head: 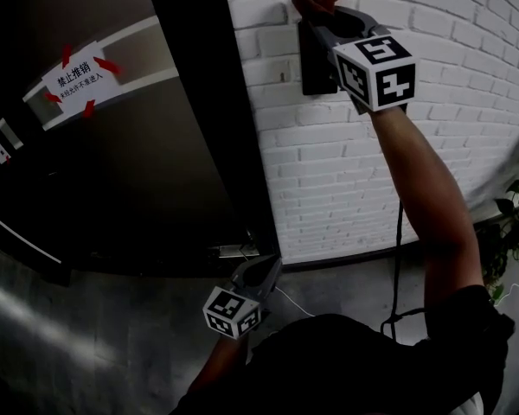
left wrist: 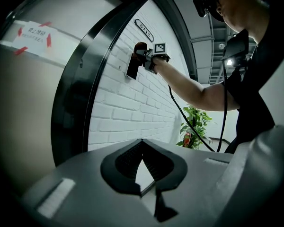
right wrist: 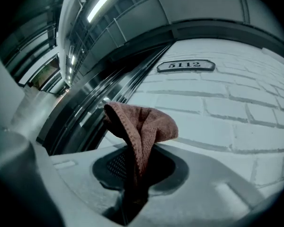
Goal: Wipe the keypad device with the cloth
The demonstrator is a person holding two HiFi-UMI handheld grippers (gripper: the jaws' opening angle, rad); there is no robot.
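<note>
Cloth (right wrist: pixel 144 124), one, in right tongs (right wrist: pixel 135 151), left tongs (left wrist: pixel 142 143) closed, one keypad device (head: pixel 312 69)

Plate (right wrist: pixel 185 65) on brick wall (right wrist: pixel 236 112) showing "5112". Paper sign (head: pixel 80 80) on door (head: pixel 112 171) reading "禁止推销"; lower line illegible.

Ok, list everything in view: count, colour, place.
door: one, dark, left side
brick wall: one, white, right of the door
keypad device: one, dark, mounted on the wall beside the door
cloth: one, reddish-brown, held up at the device's top
paper sign: one, white with red tape, on the door
number plate: one, dark-framed, high on the wall
plant: one, green, far right
cable: one, black, hanging before the wall
left gripper: one, grey, low, shut, empty
right gripper: one, grey, raised, shut on the cloth
</note>
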